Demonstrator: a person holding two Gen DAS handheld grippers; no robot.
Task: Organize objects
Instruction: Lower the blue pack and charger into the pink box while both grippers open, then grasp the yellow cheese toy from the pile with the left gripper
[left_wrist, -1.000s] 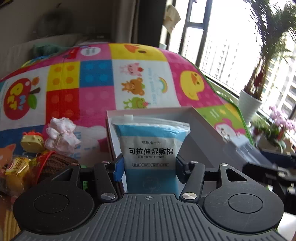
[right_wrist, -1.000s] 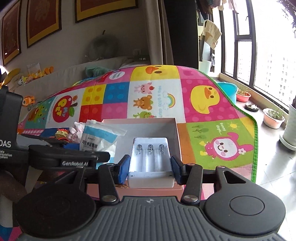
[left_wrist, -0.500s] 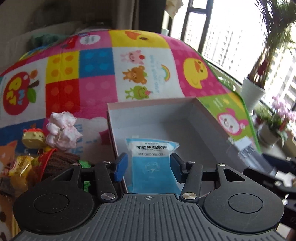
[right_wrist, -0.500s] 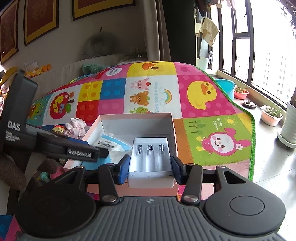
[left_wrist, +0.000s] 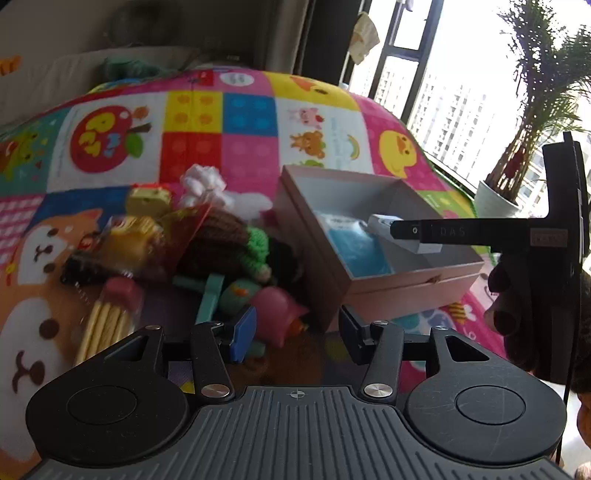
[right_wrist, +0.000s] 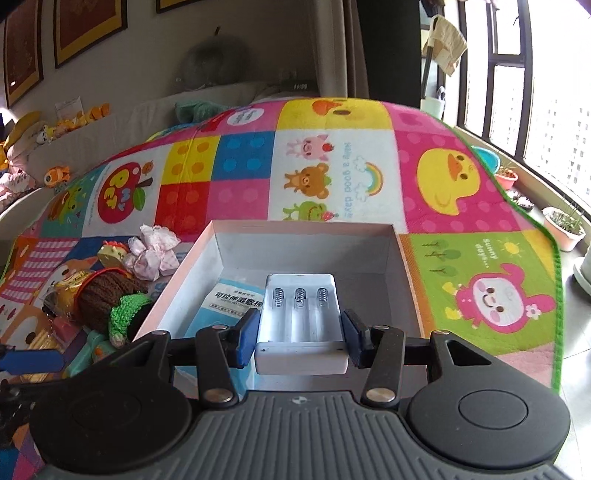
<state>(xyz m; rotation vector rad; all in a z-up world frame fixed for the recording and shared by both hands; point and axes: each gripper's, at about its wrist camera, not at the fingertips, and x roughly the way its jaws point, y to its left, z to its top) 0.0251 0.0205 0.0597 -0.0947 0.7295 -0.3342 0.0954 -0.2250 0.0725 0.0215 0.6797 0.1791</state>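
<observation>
Right hand-held gripper (right_wrist: 299, 338) clamps battery holder (right_wrist: 301, 319), long axis forward, springs far end; left hand-held gripper (left_wrist: 297, 334) apart.

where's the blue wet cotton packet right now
The blue packet lies inside the pink box, left part of the floor, beside the white battery holder held by the right gripper.

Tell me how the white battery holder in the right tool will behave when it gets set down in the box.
The battery holder looks like rigid moulded plastic, so it probably won't flex between the right tool pads. Its bays show only springs, no cells, so it is likely light. Flat-sided and boxy, it should sit flat in the box rather than roll, perhaps partly on the soft blue pouch.
</observation>
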